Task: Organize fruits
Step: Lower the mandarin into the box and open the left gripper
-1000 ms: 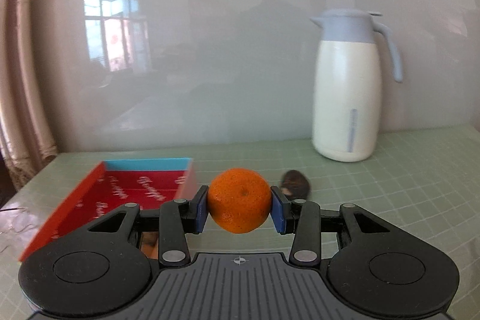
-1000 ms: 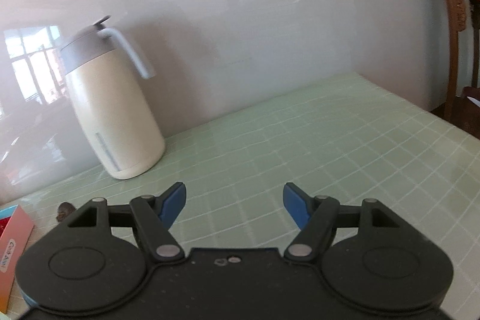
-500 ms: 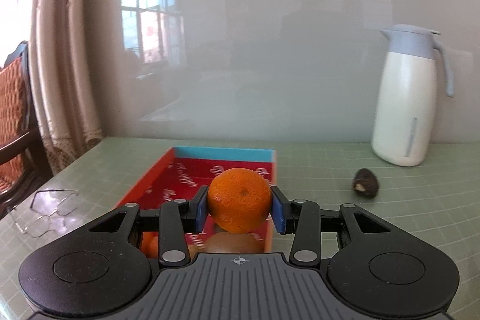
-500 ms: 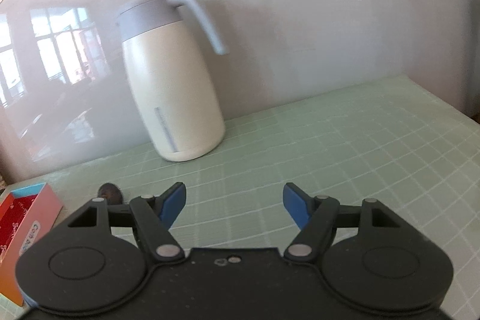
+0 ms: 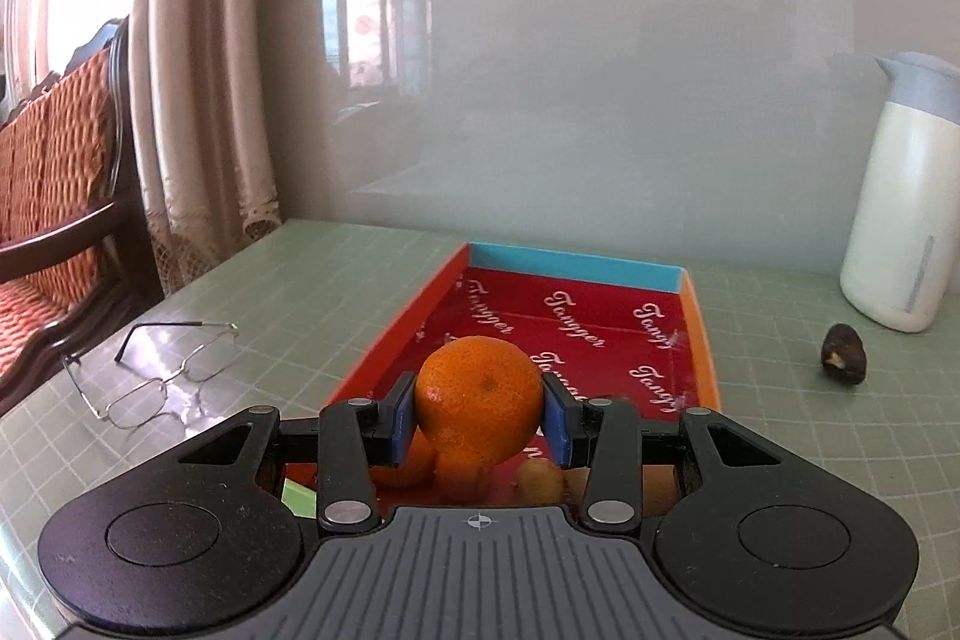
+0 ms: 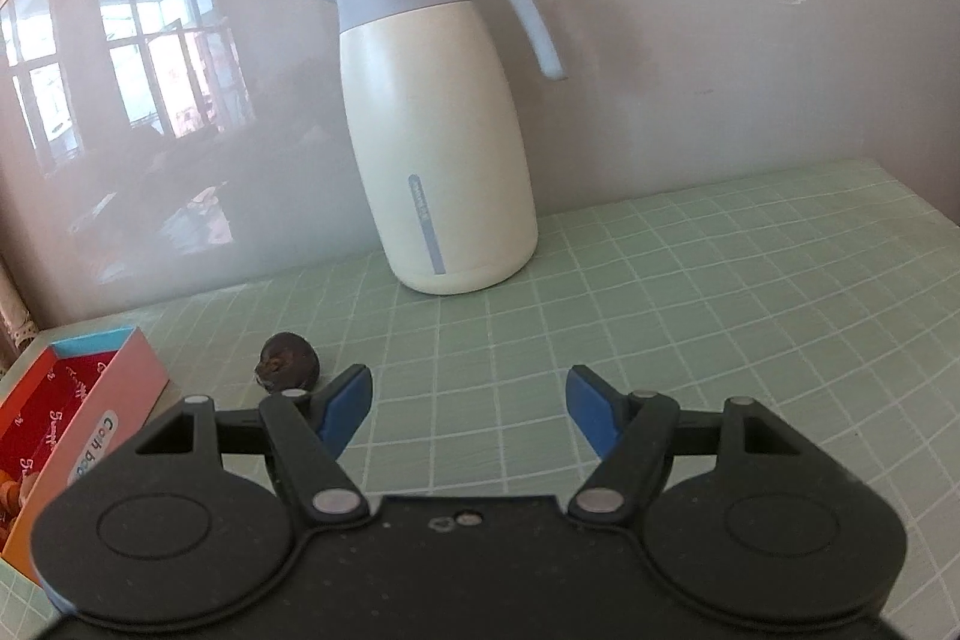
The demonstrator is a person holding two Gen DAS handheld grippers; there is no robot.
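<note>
In the left wrist view my left gripper point(image 5: 478, 421) is shut on an orange mandarin point(image 5: 478, 400), held over the near end of a red box point(image 5: 600, 319) with a blue far wall. Below the mandarin, other fruit lies in the box: another orange piece point(image 5: 402, 466) and a brownish one point(image 5: 540, 484), both partly hidden. A small dark fruit point(image 5: 843, 355) lies on the table right of the box. In the right wrist view my right gripper point(image 6: 468, 403) stands open and empty, with the same dark fruit point(image 6: 287, 369) just beyond its left finger and the box point(image 6: 78, 400) at the left edge.
A cream thermos jug point(image 6: 435, 130) with a grey lid stands against the glossy wall; it shows too in the left view as the jug point(image 5: 900, 220). A pair of glasses point(image 5: 150, 370) lies left of the box. A wooden chair point(image 5: 54, 196) and curtain stand past the table's left edge.
Both hands swung left: the box came to the centre under the held mandarin and the glasses came into view. The jug moved to mid-frame in the right view. Neither grip changed.
</note>
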